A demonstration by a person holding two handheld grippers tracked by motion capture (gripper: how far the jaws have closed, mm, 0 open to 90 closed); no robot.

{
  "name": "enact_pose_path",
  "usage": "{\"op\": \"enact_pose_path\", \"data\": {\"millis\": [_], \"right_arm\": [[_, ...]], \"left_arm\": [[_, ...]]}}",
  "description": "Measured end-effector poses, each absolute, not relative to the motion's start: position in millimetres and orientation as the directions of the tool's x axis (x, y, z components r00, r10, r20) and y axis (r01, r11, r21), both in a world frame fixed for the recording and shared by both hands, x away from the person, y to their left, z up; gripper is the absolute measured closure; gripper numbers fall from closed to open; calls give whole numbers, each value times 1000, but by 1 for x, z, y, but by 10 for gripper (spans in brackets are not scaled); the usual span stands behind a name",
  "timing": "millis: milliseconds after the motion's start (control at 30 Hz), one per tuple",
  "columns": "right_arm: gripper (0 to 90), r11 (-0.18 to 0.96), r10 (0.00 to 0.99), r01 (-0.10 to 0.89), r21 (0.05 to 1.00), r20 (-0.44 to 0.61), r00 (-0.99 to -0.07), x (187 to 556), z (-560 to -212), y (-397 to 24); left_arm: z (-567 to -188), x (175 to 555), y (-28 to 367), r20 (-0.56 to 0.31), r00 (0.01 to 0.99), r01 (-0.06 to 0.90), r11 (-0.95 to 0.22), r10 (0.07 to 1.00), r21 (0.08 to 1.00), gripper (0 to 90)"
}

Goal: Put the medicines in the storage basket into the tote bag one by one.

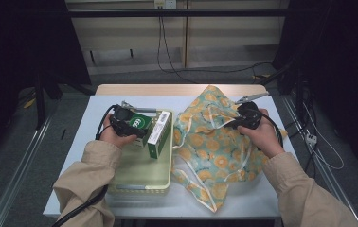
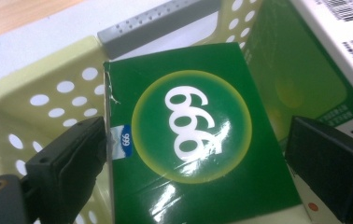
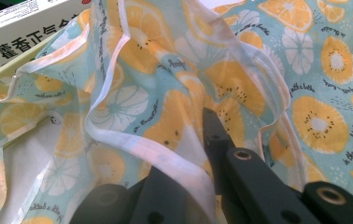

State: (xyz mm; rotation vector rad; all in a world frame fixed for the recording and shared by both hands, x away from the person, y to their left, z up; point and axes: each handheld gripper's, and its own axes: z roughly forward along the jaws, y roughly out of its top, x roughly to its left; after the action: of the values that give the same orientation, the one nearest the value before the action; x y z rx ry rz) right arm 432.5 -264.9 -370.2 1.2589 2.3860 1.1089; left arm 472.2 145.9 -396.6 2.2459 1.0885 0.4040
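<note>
We see the left claw [image 2: 198,154] spread around the green box [image 2: 188,135], its jaws at either side without clearly pressing, inside the pale yellow basket [image 1: 141,182] on the left of the table [image 1: 96,106]. On the right, the right claw [image 3: 198,186] pinches the fruit-print bag [image 1: 215,151], beside the white box [image 1: 160,127].

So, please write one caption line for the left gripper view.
Left tongs straddle a green box marked 666 inside a pale yellow perforated basket.
</note>
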Motion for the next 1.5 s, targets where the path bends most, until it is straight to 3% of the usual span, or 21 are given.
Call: {"op": "enact_pose_path", "data": {"millis": [300,433,733,1100,1500], "right_arm": [[891,349,782,613,708,141,-608,432,-371,-266],[891,350,783,614,707,139,-606,432,-371,-266],[891,344,784,614,710,142,-604,433,-370,-267],[891,344,785,615,709,142,-603,433,-371,-267],[892,349,785,615,707,138,-604,433,-371,-266]], "left_arm": [[-407,474,144,-20,572,664,-448,820,599,112],[-400,472,143,-24,552,684,-436,834,585,162],[-378,468,151,-97,519,703,-360,849,614,171],[-332,461,159,-123,574,652,-361,810,666,174],[-285,450,138,-68,632,576,-409,772,708,176]]}}
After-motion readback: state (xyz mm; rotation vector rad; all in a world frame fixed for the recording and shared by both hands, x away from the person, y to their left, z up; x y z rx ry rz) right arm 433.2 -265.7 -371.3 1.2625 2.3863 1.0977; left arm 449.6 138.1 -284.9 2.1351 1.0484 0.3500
